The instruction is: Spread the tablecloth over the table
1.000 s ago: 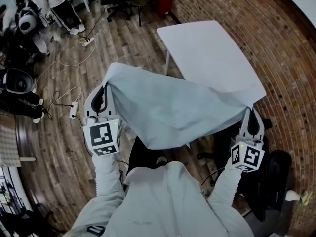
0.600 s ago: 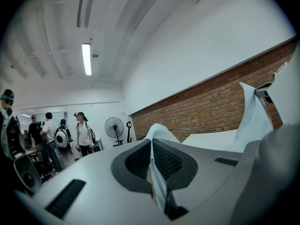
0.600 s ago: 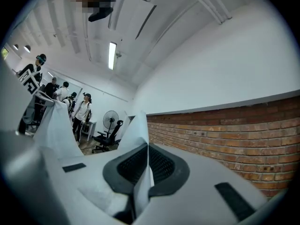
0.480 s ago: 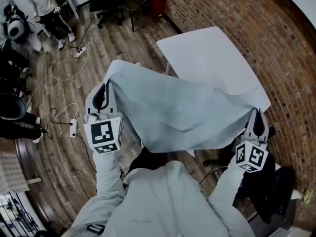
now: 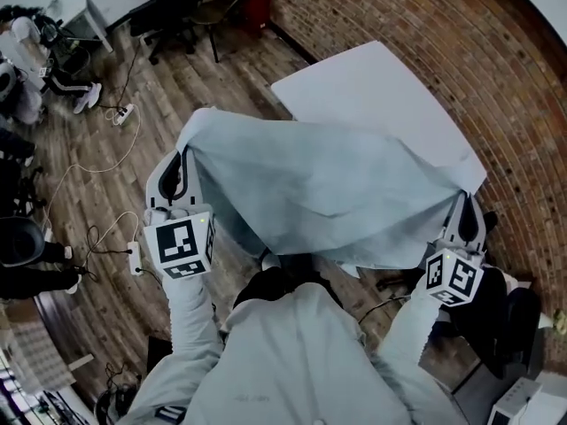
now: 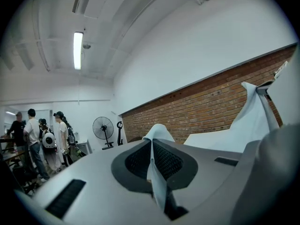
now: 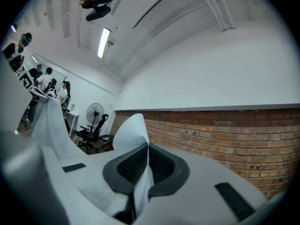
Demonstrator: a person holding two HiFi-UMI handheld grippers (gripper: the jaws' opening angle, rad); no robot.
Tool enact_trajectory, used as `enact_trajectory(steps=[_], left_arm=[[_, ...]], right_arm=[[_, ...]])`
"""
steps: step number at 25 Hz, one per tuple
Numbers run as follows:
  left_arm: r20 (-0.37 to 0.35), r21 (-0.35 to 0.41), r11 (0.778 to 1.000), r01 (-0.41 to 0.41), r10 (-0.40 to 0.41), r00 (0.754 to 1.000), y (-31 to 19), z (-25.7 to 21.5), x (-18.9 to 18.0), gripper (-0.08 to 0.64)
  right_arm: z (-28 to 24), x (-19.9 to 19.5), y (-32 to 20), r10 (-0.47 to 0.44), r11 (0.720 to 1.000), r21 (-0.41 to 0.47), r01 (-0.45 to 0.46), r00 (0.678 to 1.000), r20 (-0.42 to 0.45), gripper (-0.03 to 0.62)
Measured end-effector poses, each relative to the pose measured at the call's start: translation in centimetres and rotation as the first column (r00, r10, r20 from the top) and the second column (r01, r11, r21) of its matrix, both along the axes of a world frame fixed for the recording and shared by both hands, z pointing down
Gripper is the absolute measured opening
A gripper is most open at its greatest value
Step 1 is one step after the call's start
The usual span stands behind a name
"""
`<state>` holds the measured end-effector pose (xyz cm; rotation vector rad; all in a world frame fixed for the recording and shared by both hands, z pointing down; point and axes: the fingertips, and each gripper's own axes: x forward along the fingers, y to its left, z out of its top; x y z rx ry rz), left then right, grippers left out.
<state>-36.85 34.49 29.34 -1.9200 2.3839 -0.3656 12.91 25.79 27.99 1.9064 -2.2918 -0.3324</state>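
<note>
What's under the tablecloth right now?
The white table's near end lies beneath the held-up tablecloth, hidden by it; only the far part shows bare. Wooden floor shows below its left edge.

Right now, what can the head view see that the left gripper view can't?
Only the head view shows the wooden floor, the person's sleeves and the whole tablecloth hanging between the left gripper and the right gripper, near the table. Only the left gripper view shows the ceiling light and, close up, the left jaws shut on a corner of the cloth. Both show the tablecloth and the brick wall.
</note>
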Motion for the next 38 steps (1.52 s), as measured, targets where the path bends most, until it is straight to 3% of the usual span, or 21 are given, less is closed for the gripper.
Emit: enact_trajectory(steps=[10,16,25,38], left_arm=[[0.012,0.004,0.999,-0.045,0.045,0.999,-5.1,0.0,-0.1,0.025],[0.021,0.019,0.996,-0.086,0.085,0.996,-13.3,-0.4,0.2,0.025],[0.034,-0.019,0.980,-0.198,0.199,0.979,-28.7,-0.3,3.8,0.025],[0.046,-0.022,0.954,-0.298,0.299,0.953,-39.4,-1.1,9.5,0.025]], right_arm=[[1.4,2.1,-2.5,0.085,0.996,-0.028,-0.086,0.996,-0.006,0.021],[1.6,3.7,-7.6,0.158,0.987,-0.012,-0.157,0.987,0.015,0.021],[3.9,7.7,-15.5,0.297,0.951,-0.091,-0.294,0.955,0.020,0.021],[3.9,12.5,-18.6,0.402,0.912,-0.102,-0.397,0.915,0.036,0.021]])
